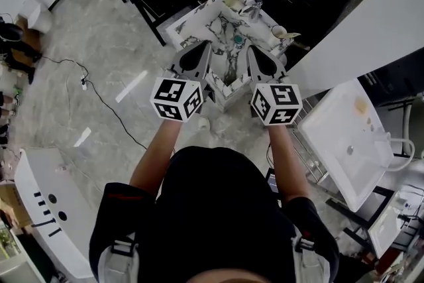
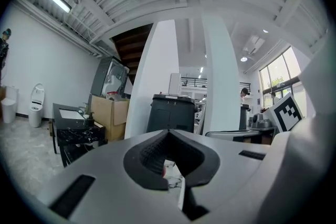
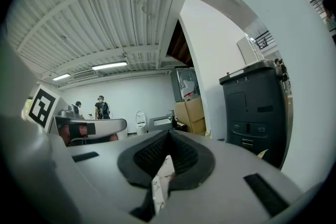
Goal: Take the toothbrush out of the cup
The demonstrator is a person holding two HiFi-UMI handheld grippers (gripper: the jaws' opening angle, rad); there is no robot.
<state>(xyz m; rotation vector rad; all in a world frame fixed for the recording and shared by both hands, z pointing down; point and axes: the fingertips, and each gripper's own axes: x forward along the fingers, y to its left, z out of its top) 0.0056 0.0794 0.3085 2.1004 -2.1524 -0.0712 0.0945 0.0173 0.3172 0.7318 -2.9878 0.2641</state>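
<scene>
Left gripper (image 1: 204, 44) and right gripper (image 1: 252, 50) are pointing level with jaws together, empty, probably just staging. Cup (image 1: 279, 32) is sitting ahead-right of right gripper, and the toothbrush is too small to resolve.

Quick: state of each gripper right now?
Left gripper: closed, fingers together, nothing held.
Right gripper: closed, fingers together, nothing held.

The cup (image 1: 279, 32) is small and pale with a dark mouth, standing upright near the right end of the marbled counter (image 1: 212, 23). A thin, pale toothbrush (image 1: 293, 36) seems to stick out of it, leaning to the right; it is too small to tell more
</scene>
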